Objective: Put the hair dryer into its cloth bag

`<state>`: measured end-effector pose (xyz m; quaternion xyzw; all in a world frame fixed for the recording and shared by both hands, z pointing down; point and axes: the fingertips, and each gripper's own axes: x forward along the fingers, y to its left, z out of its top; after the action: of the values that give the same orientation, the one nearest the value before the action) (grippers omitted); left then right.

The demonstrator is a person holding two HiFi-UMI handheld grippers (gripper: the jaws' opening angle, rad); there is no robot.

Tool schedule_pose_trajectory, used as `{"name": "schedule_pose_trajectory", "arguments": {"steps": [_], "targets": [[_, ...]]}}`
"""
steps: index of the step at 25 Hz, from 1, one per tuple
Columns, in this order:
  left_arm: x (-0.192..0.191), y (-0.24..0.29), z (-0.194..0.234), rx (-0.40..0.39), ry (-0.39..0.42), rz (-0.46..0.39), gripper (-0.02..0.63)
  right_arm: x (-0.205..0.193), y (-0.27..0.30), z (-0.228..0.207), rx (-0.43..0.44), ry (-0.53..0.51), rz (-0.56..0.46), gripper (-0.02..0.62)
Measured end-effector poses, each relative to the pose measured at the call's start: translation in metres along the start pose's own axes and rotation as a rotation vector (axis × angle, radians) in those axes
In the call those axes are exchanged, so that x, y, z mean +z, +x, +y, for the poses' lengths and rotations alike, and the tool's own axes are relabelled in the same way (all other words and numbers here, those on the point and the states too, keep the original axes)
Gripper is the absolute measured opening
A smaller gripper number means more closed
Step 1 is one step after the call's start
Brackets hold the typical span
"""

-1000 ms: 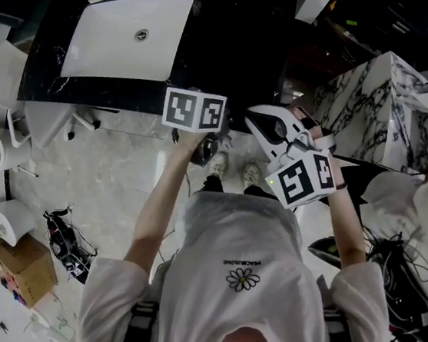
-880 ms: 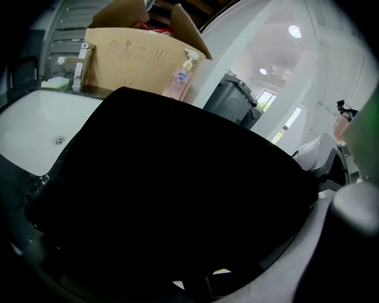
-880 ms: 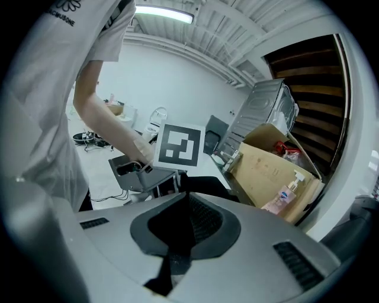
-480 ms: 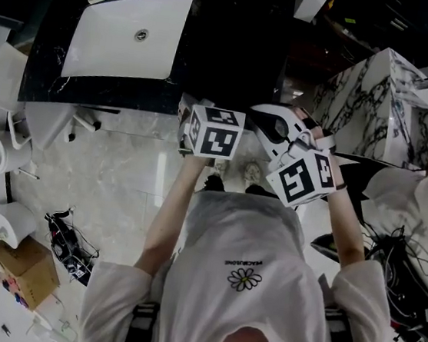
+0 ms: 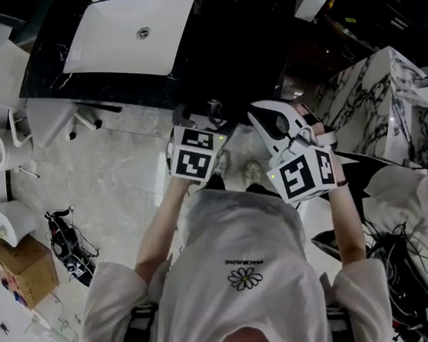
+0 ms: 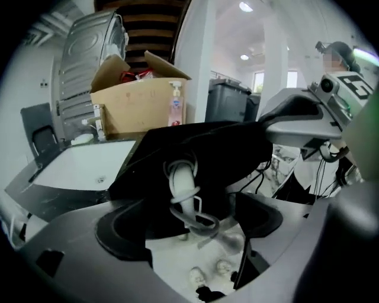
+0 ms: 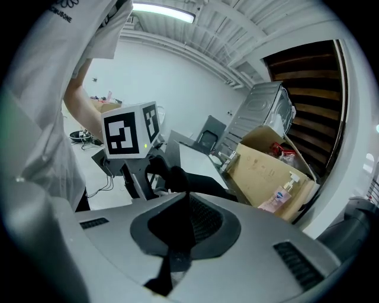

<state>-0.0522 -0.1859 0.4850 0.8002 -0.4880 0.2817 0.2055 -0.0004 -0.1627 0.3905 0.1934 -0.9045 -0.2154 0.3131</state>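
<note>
The black cloth bag hangs in front of me, its mouth toward the left gripper. A white hair dryer's handle with its wound cord sticks out of the bag. My left gripper is open wide just short of the handle, with nothing pressed between its pads. In the head view the left gripper is below the counter edge. My right gripper is shut on the black bag's fabric. It holds the bag up at the right.
A white sink basin sits in a black counter beyond the grippers. A marble-patterned block stands at the right, with another person beside it. A cardboard box and a soap bottle stand behind the sink.
The left gripper has drawn back from the bag toward the person's body and rolled, so that its marker cube shows other faces. The right gripper and the bag have kept still.
</note>
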Motion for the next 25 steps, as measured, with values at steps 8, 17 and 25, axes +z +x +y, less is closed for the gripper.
{"name": "schedule_pose_trajectory", "arguments": {"steps": [8, 17, 25], "targets": [[-0.023, -0.012, 0.003, -0.001, -0.036, 0.075, 0.236, 0.004, 0.003, 0.005, 0.012, -0.012, 0.001, 0.02], [-0.018, -0.007, 0.004, -0.021, -0.063, 0.086, 0.179, 0.011, 0.004, 0.008, 0.02, -0.007, -0.009, 0.02], [0.005, 0.016, 0.006, -0.028, -0.066, 0.061, 0.172, 0.015, 0.005, 0.01, 0.026, -0.012, -0.008, 0.02]]}}
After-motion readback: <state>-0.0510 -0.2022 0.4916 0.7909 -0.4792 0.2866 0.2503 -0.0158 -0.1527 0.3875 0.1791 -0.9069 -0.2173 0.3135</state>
